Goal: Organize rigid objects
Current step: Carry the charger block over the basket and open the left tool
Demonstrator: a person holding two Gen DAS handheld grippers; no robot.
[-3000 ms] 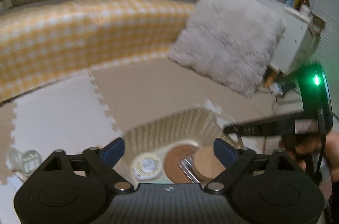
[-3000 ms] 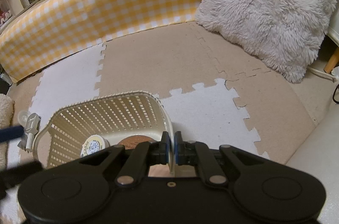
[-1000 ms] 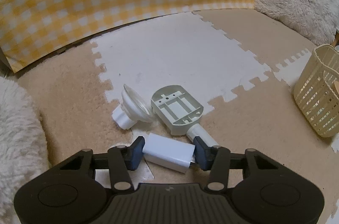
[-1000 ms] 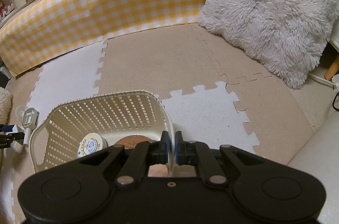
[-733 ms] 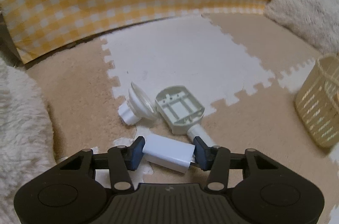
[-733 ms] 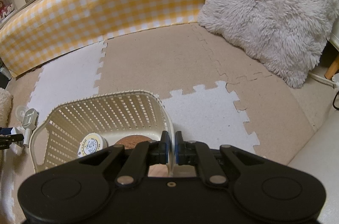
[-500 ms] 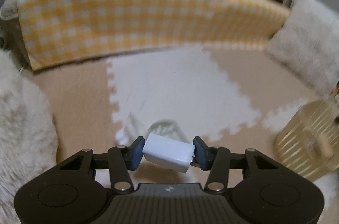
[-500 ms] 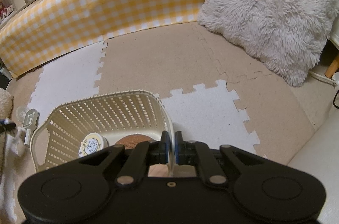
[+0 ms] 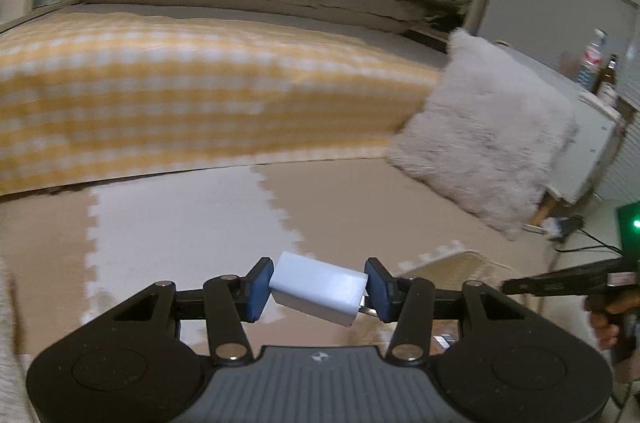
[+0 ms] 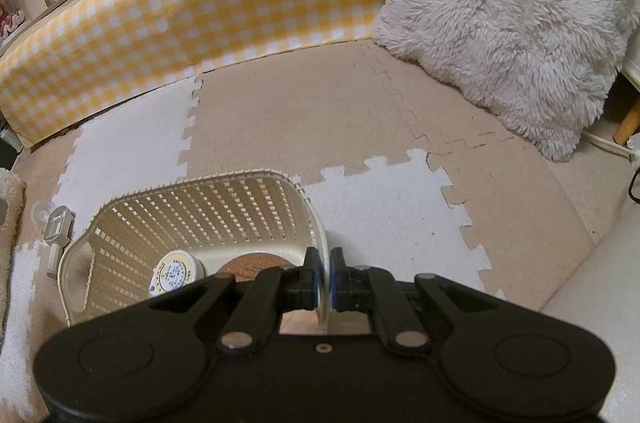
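My left gripper (image 9: 320,287) is shut on a white charger block (image 9: 318,288), held up above the floor mats. Beyond it, to the right, the cream lattice basket (image 9: 452,265) shows blurred. In the right wrist view my right gripper (image 10: 324,281) is shut on the basket's near rim (image 10: 322,243). Inside the basket lie a round white tin (image 10: 174,273) and a brown cork disc (image 10: 256,265). A grey plastic holder (image 10: 58,223) and a clear suction cup (image 10: 40,213) lie on the mat left of the basket.
A yellow checked cushion wall (image 10: 192,11) bounds the far side of the mats. A fluffy white pillow (image 10: 516,7) leans at the right. A hand on the other gripper's handle (image 9: 608,307) shows at the left wrist view's right edge. A cable (image 10: 608,143) runs by the pillow.
The left gripper has lifted the white charger block off the mat and swung right toward the basket; the holder and suction cup have dropped out of its view. The right gripper has stayed on the rim.
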